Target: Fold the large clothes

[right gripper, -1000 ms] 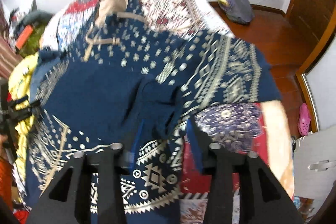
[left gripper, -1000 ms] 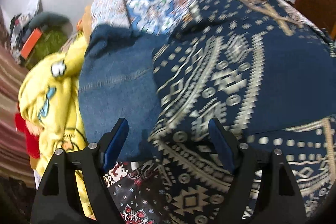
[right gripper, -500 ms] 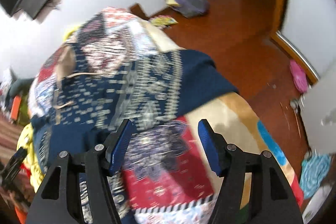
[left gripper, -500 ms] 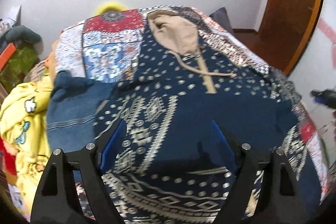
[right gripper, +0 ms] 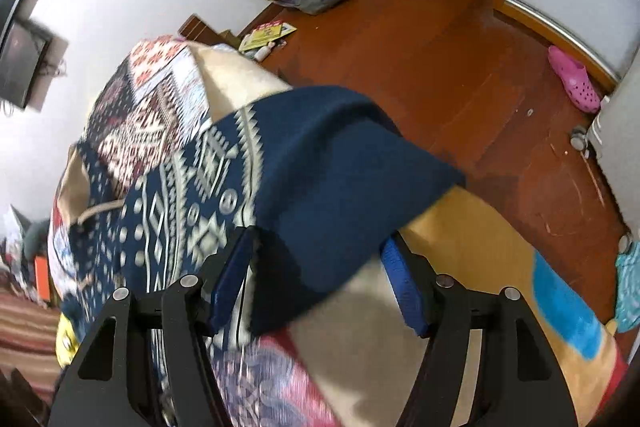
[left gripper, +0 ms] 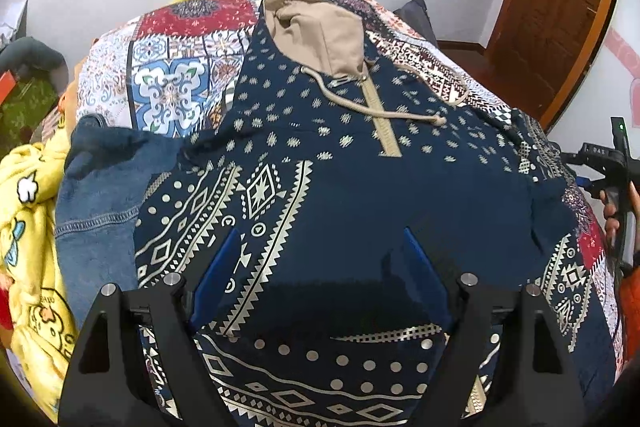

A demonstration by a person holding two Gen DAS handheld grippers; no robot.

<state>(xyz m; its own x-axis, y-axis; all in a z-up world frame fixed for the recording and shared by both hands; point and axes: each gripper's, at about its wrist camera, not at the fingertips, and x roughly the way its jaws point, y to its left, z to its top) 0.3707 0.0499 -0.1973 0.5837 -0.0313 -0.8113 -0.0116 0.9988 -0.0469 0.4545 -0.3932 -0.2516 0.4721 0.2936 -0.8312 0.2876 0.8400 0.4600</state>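
Right gripper (right gripper: 316,275) swung to hoodie (left gripper: 360,195) sleeve | both open | left view: hood

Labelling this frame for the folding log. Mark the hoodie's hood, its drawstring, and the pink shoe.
hood (left gripper: 320,35), left wrist view, on the tan fabric's middle.
drawstring (left gripper: 352,105), left wrist view, on the cord crossing the chest.
pink shoe (right gripper: 574,78), right wrist view, on its upper.

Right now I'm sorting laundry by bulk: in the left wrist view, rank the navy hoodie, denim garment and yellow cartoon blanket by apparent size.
1. navy hoodie, clearly largest.
2. denim garment and yellow cartoon blanket: look similar; both are partly hidden or cut off, so unranked.
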